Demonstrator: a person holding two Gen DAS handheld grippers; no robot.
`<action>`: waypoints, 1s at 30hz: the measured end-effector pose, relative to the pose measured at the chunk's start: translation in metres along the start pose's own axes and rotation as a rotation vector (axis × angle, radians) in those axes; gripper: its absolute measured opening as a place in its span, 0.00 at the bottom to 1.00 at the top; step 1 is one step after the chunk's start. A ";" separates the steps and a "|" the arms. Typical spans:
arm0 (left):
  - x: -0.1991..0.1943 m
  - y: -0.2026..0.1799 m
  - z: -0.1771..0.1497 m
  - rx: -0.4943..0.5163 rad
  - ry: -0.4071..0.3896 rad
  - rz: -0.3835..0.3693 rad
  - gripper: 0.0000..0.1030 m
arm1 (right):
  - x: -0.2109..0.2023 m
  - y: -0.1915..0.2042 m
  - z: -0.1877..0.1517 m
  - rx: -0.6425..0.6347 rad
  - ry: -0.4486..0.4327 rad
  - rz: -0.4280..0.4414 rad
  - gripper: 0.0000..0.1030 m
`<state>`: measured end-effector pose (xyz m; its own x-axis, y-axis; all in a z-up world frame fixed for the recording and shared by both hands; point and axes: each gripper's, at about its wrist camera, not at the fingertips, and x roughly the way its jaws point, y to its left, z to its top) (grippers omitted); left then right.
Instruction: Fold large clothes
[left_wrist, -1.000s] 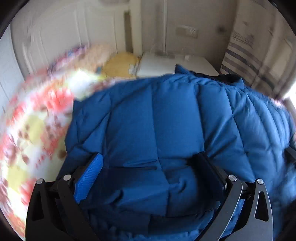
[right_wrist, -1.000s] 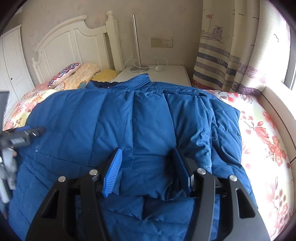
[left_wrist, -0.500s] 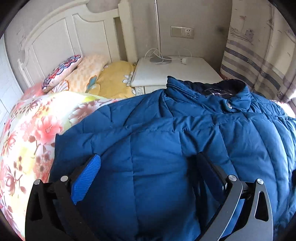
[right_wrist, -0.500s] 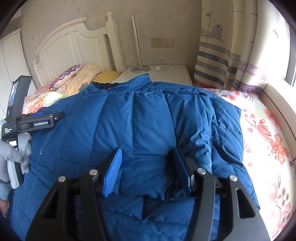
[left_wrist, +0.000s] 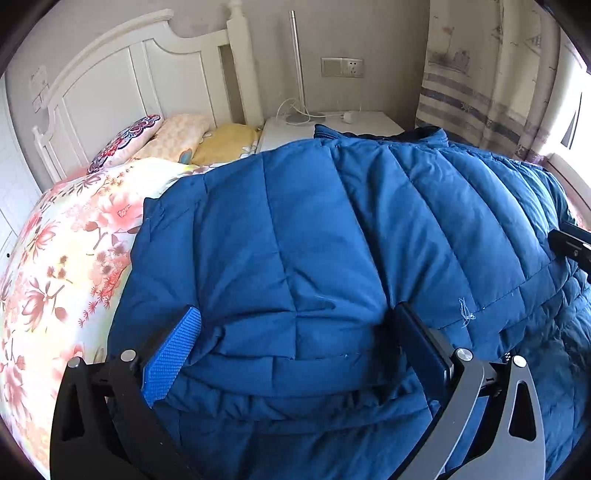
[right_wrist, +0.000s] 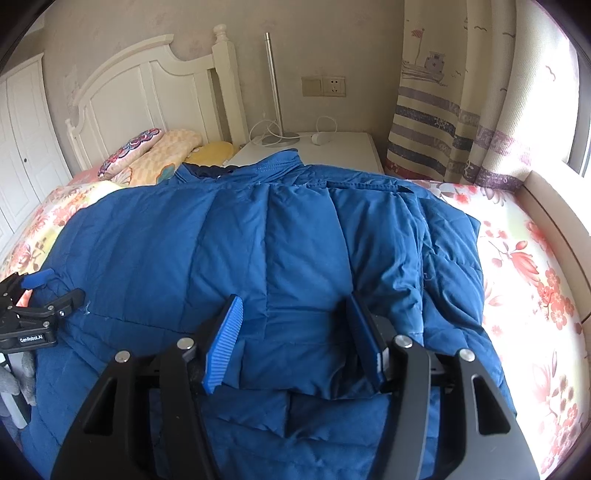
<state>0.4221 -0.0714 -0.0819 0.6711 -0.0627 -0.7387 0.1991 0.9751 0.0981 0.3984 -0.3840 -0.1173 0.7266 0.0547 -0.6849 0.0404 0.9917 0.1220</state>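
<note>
A large blue quilted puffer jacket (left_wrist: 332, 240) lies spread across the bed, collar toward the nightstand. My left gripper (left_wrist: 295, 347) has a thick roll of the jacket's hem bulging between its wide-set fingers, and the pads press into it. In the right wrist view the jacket (right_wrist: 277, 240) fills the middle. There my right gripper (right_wrist: 295, 339) is shut on a puffy fold near the jacket's lower edge. The left gripper (right_wrist: 53, 288) shows at the jacket's left border, held by a grey-gloved hand (right_wrist: 14, 384).
A floral bedspread (left_wrist: 66, 258) lies under the jacket, with bare patches left and right of it. Pillows (left_wrist: 147, 140) rest against a white headboard (left_wrist: 110, 81). A white nightstand (right_wrist: 332, 147) with a lamp base stands behind, a striped curtain (right_wrist: 443, 129) and a ledge (right_wrist: 554, 221) at right.
The left gripper, with the hem still between its fingers, lifted and shifted, then came back low at the jacket's left edge. The right gripper and its fold stayed put.
</note>
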 end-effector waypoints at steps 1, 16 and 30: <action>0.000 0.000 -0.001 0.002 -0.001 0.000 0.96 | 0.000 0.002 0.000 -0.001 -0.001 -0.002 0.57; 0.002 0.007 -0.003 -0.020 -0.006 -0.030 0.96 | -0.020 0.022 0.027 -0.006 -0.059 -0.051 0.64; 0.002 0.008 -0.004 -0.024 -0.007 -0.037 0.96 | 0.058 0.040 0.047 -0.064 0.021 -0.137 0.80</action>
<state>0.4225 -0.0629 -0.0854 0.6689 -0.1005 -0.7366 0.2071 0.9768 0.0548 0.4743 -0.3471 -0.1178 0.7029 -0.0802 -0.7068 0.0940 0.9954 -0.0195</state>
